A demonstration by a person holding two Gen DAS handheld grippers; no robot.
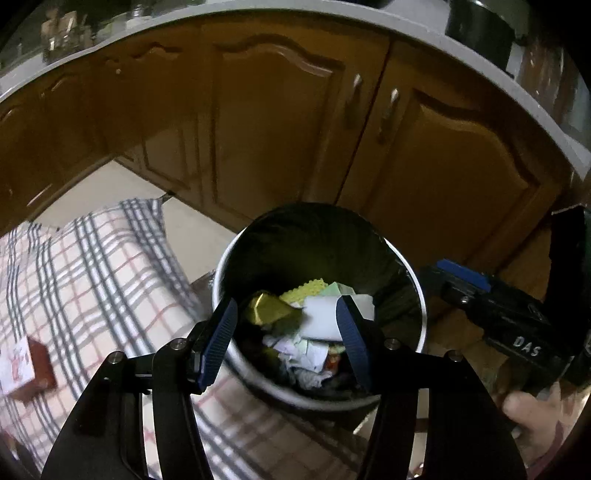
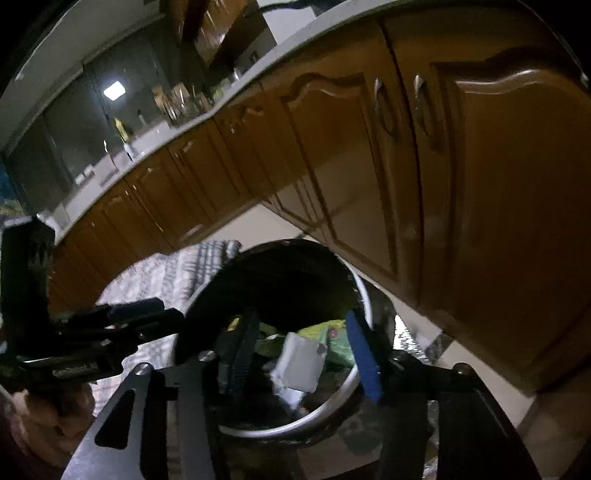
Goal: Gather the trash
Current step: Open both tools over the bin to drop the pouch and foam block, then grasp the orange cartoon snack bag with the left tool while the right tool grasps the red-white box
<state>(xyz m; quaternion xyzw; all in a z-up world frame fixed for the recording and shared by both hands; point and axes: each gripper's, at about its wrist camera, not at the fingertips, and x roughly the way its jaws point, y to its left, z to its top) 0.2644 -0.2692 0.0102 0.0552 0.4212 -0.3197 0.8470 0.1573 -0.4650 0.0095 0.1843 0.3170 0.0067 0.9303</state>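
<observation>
Trash [image 1: 314,314] fills the bottom of a round bin [image 1: 417,280] lined with a black bag, standing on the floor in front of brown kitchen cabinets [image 1: 280,122]; from the left wrist view the bin sits at about six o'clock, straight ahead of the fingers. Starting at the far left, at about eight o'clock, a small reddish-brown box [image 1: 35,369] lies on a checked cloth [image 1: 103,266] spread over the pale floor, and the cloth runs right up to the bin's side. Next comes the left gripper [image 1: 286,341], hovering over the bin's near rim with its blue-padded fingers spread wide and nothing between them. Inside the bin I can make out a crumpled gold wrapper [image 1: 271,308], a yellow scalloped-edged piece [image 1: 304,290] and white paper scraps [image 1: 321,317] heaped together. Further right, at about four o'clock, the right gripper [image 2: 304,354] reaches in over the bin [image 2: 360,295], its jaws also parted; a whitish-grey scrap [image 2: 301,363] appears between them, touching neither pad, though the blur leaves me unsure whether it is falling or already lying on the heap. A green packet [image 2: 338,341] lies just behind it. Above the cabinets runs a grey countertop [image 1: 221,16].
</observation>
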